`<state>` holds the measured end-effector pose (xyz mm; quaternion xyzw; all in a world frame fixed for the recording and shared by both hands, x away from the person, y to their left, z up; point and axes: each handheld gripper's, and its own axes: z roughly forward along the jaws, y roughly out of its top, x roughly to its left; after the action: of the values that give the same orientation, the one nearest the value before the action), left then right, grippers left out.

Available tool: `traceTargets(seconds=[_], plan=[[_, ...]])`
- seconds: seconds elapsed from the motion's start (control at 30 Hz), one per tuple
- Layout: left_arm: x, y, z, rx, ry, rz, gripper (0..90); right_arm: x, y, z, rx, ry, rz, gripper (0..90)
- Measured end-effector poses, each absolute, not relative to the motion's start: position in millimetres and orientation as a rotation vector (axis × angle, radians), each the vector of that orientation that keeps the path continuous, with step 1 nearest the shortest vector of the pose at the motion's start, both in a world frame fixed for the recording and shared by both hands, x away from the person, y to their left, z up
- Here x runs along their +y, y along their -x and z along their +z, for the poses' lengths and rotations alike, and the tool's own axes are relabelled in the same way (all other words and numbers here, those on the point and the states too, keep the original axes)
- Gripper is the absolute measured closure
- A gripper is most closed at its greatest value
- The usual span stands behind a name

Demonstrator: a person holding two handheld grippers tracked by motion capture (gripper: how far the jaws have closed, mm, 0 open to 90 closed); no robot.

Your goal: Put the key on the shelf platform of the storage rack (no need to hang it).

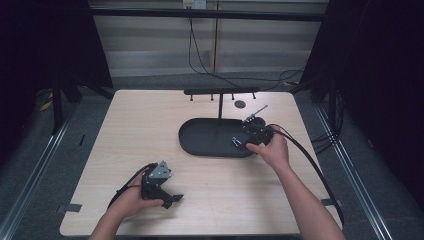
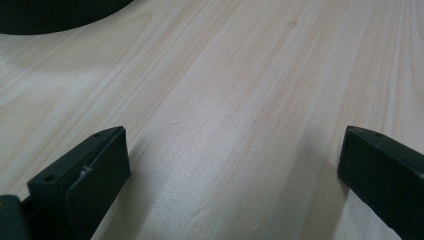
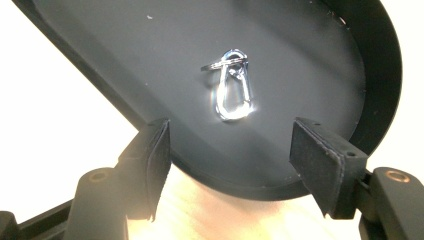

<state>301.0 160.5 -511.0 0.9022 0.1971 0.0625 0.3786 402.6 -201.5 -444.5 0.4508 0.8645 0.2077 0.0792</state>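
A silver carabiner [image 3: 231,90] with a key ring on it lies flat in the black oval tray [image 3: 300,45]. My right gripper [image 3: 230,135] hovers over the tray's rim with its jaws apart, and the carabiner lies just beyond the fingertips, touched by neither. In the high view the carabiner [image 1: 235,142] sits at the right end of the tray [image 1: 200,137], right by the right gripper [image 1: 244,143]. My left gripper [image 1: 172,199] rests low near the table's front left. Its jaws stand wide apart over bare wood [image 2: 235,150] with nothing between them.
Behind the tray a black stand [image 1: 220,92] carries a horizontal bar with small pegs. A small dark disc [image 1: 240,104] lies near it. The light wooden table [image 1: 135,130] has cables trailing off the right side, and dark floor surrounds it.
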Motion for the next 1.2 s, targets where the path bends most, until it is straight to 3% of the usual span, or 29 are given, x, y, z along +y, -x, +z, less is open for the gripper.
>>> traceTargets(seconds=[1.2], plan=[[160.6,-300.9,-510.7,0.503,-2.310,0.161,0.0,-235.3,-363.1,-437.9,2.619,-1.312,0.658,31.4]])
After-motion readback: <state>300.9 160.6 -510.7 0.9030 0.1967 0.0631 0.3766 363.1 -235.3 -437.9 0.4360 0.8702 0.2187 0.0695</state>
